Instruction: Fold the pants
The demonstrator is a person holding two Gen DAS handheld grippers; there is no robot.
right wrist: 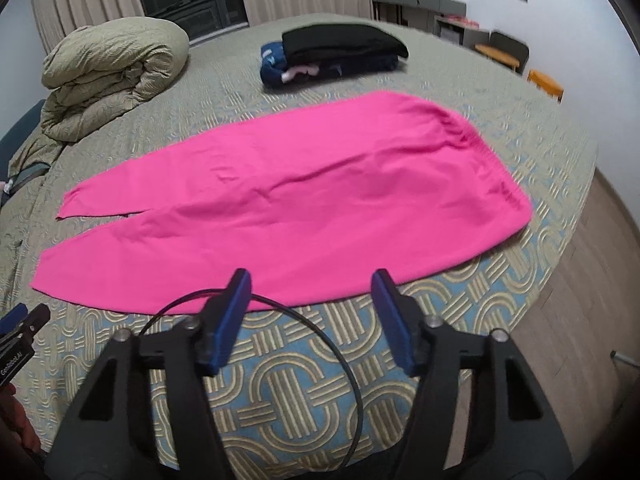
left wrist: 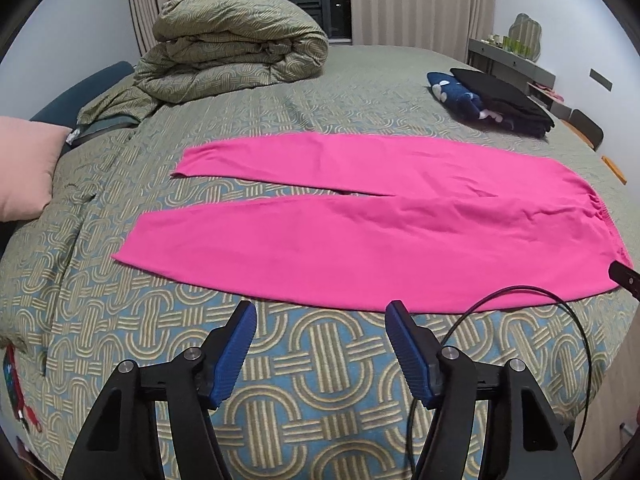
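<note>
Bright pink pants [left wrist: 360, 224] lie flat and spread on the patterned bed cover, legs to the left, elastic waistband to the right; they also show in the right wrist view [right wrist: 304, 196]. My left gripper [left wrist: 322, 312] is open and empty, just short of the near leg's edge. My right gripper [right wrist: 310, 280] is open and empty, its tips over the near edge of the pants near the waist half. The tip of the right gripper shows at the left wrist view's right edge [left wrist: 624, 274].
A folded quilt [left wrist: 236, 48] sits at the back left, with a pink pillow [left wrist: 24, 164] at the left. A stack of dark folded clothes [left wrist: 492, 98] lies at the back right. A black cable [right wrist: 280, 344] loops over the cover near me. The bed's edge and wooden floor [right wrist: 592, 280] are to the right.
</note>
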